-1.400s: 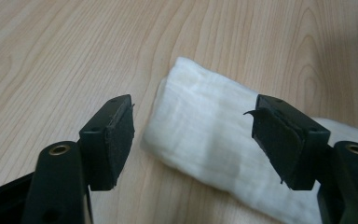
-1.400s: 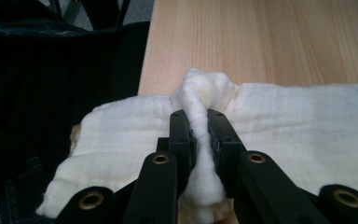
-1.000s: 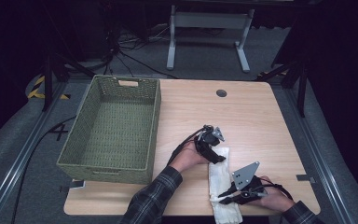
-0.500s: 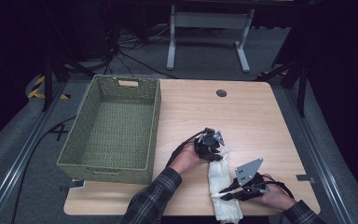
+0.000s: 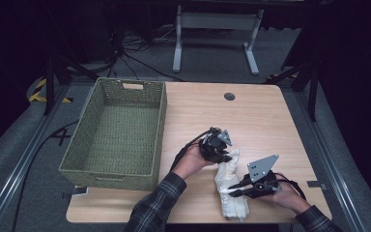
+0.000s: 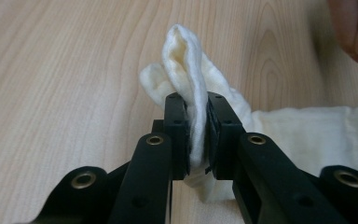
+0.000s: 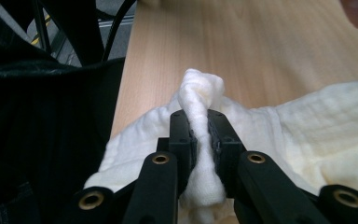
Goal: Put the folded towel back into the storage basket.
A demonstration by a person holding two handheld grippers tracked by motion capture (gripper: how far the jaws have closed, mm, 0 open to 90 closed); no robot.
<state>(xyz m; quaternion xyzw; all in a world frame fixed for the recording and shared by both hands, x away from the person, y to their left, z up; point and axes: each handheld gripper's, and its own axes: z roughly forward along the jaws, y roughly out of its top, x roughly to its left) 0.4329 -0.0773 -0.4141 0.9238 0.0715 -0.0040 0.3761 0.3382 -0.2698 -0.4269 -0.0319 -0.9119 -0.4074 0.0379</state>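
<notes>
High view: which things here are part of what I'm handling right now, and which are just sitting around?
In the job:
- white cloth, pinched at two places
- left gripper, shut on a fold of it
- right gripper, shut on another fold

Just about:
- green woven basket, apart from the cloth
- wooden table
- round hole in the table's far edge

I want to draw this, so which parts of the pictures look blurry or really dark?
High view: the wooden table is lit, the room around it nearly black, and the white cloth looks soft. Left gripper view: the cloth fold is fairly sharp, while the hand in the corner is blurred. Right gripper view: the cloth is clear; the dark sleeve loses detail in shadow.
</notes>
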